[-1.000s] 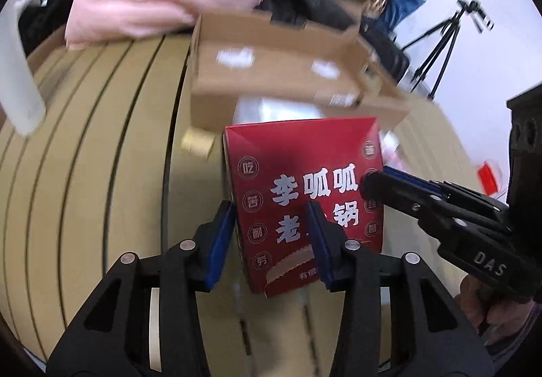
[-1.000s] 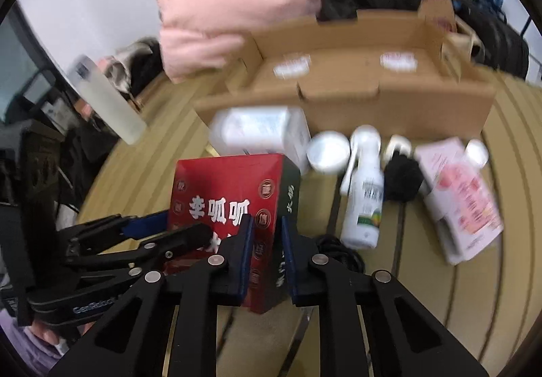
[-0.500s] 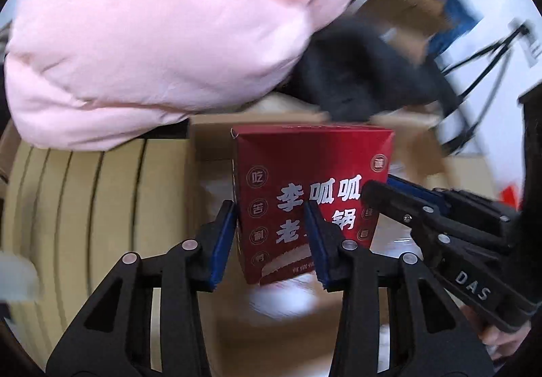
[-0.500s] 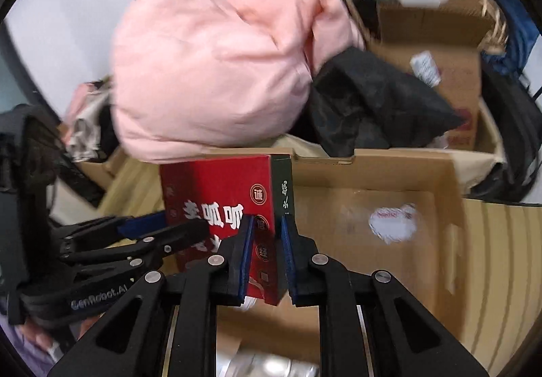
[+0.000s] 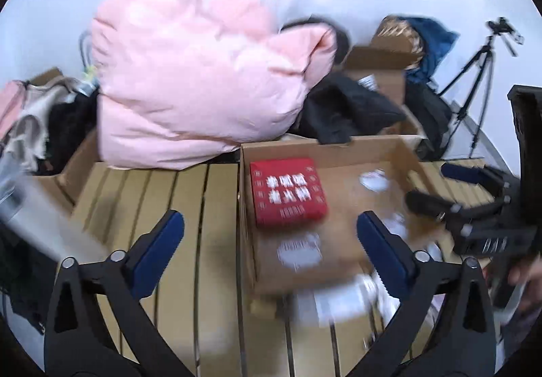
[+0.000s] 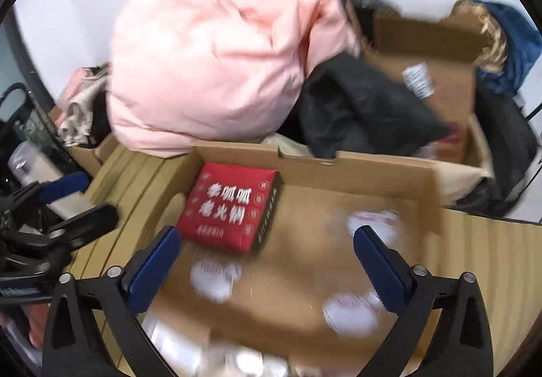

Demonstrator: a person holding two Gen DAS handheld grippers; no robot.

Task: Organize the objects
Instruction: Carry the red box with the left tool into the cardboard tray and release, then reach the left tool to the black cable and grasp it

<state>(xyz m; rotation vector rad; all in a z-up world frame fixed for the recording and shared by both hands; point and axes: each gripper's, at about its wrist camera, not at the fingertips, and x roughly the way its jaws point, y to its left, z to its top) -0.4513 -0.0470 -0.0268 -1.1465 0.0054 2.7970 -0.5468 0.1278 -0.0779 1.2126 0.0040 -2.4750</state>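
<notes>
Red box lies flat inside the open cardboard carton, in its far left corner, printed face up and touching the far wall; neither gripper touches it. Nearest the left wrist camera, the left gripper is released, its blue-padded jaws spread wide over the carton's left wall and the slatted wooden table. The right gripper is likewise released and holds nothing, its blue jaws wide apart above the carton floor, where blurred white round labels show just near of the box. Past the carton's far wall lie a bulky pink quilt on the left and a black garment beside it. Further right a tripod stands against the white wall.
</notes>
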